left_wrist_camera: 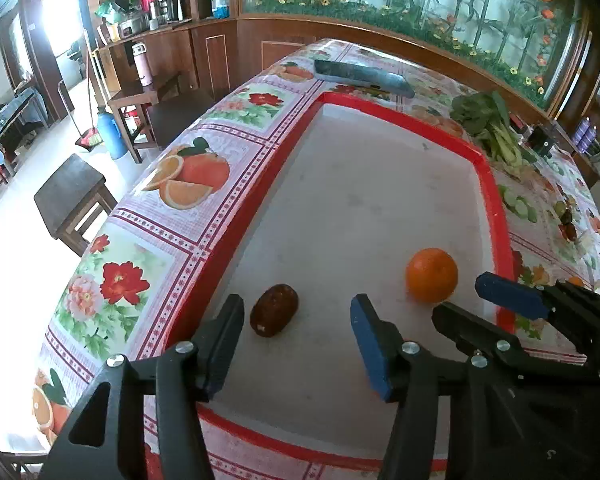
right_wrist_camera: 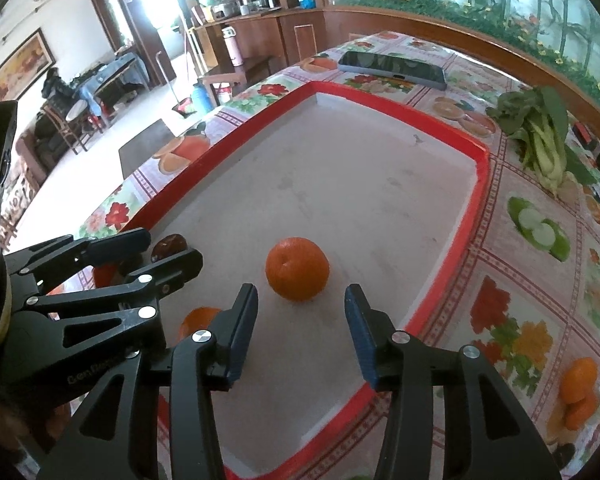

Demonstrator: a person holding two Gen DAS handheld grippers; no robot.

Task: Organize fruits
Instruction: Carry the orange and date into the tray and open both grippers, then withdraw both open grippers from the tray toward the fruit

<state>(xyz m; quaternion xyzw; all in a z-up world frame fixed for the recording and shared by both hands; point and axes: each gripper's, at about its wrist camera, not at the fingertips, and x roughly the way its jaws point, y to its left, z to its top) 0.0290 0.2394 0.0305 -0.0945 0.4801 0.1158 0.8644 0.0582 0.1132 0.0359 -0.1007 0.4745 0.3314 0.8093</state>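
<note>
An orange (left_wrist_camera: 432, 275) and a dark brown date-like fruit (left_wrist_camera: 274, 310) lie inside a red-rimmed tray (left_wrist_camera: 284, 160) with a grey floor. My left gripper (left_wrist_camera: 298, 314) is open, its fingers either side of the brown fruit's near end, not touching it. My right gripper (right_wrist_camera: 300, 306) is open and empty just in front of the orange (right_wrist_camera: 297, 269). The right gripper also shows in the left wrist view (left_wrist_camera: 476, 296), beside the orange. A second orange (right_wrist_camera: 198, 322) lies behind my right gripper's left finger. The brown fruit (right_wrist_camera: 169, 246) sits between the left gripper's fingers (right_wrist_camera: 168, 252).
A phone (right_wrist_camera: 392, 69) lies beyond the tray's far rim (right_wrist_camera: 384, 104). Leafy greens (right_wrist_camera: 540, 136) lie right of the tray on the fruit-print tablecloth (right_wrist_camera: 512, 292). A wooden stool (left_wrist_camera: 74, 200) and chairs stand left of the table. A wooden ledge runs behind.
</note>
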